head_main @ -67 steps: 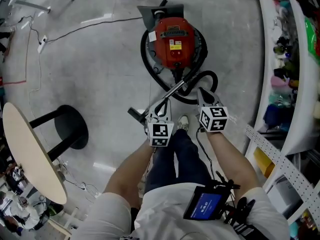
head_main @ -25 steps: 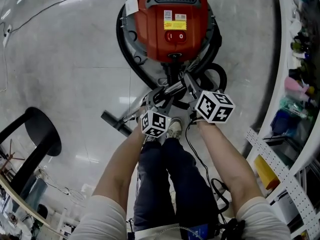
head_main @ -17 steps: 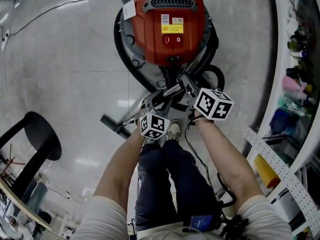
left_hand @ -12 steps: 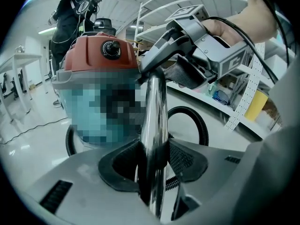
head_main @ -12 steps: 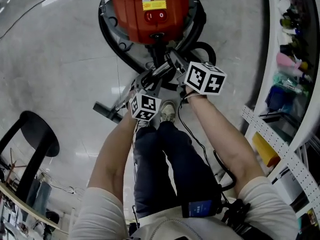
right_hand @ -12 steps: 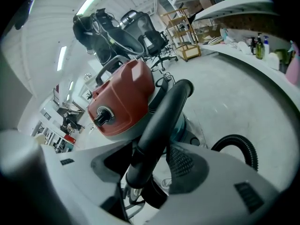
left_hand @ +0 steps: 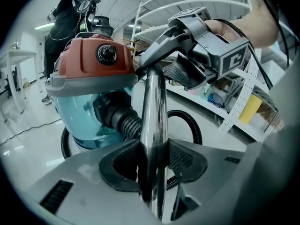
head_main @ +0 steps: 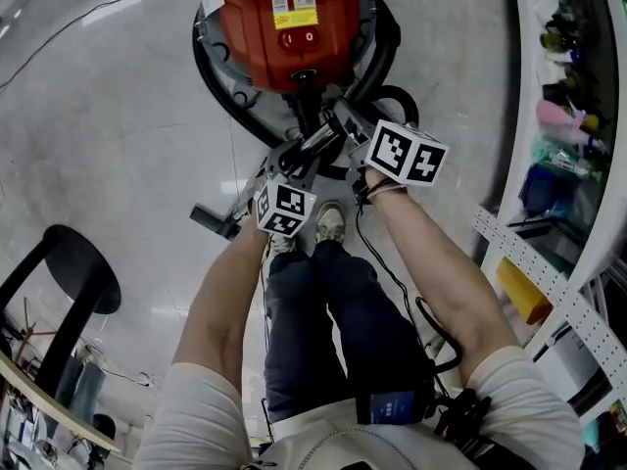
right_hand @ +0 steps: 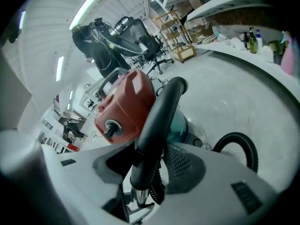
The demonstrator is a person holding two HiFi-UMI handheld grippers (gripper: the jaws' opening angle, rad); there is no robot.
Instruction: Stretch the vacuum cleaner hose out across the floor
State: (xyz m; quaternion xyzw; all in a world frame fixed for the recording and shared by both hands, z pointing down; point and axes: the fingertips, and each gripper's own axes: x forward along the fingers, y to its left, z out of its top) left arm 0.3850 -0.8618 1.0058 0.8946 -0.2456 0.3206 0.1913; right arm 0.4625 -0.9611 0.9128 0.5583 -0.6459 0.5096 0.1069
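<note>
my left gripper (left_hand: 152, 161): jaws just closing, gripping chrome wand (left_hand: 154, 102). right gripper (right_hand: 152, 165): same, gripping hose handle (right_hand: 161, 111). vacuum cleaner (head_main: 284, 27): 12 o'clock.

vacuum cleaner (head_main: 284, 27) ahead, stool (head_main: 73, 272) left, shelves (head_main: 573, 116) right

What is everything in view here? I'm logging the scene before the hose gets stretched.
red canister vacuum cleaner: one, red, floor ahead
black ribbed hose: one, black, coiled round the vacuum
shiny chrome wand tube: one, silver, in left tool
black curved plastic handle: one, black, in right tool
black round stool: one, black, left
white metal shelving: one run, white, right
left tool: one, grey, jaws just closed in, gripping the tube
right tool: one, grey, jaws just closed in, gripping the handle
</note>
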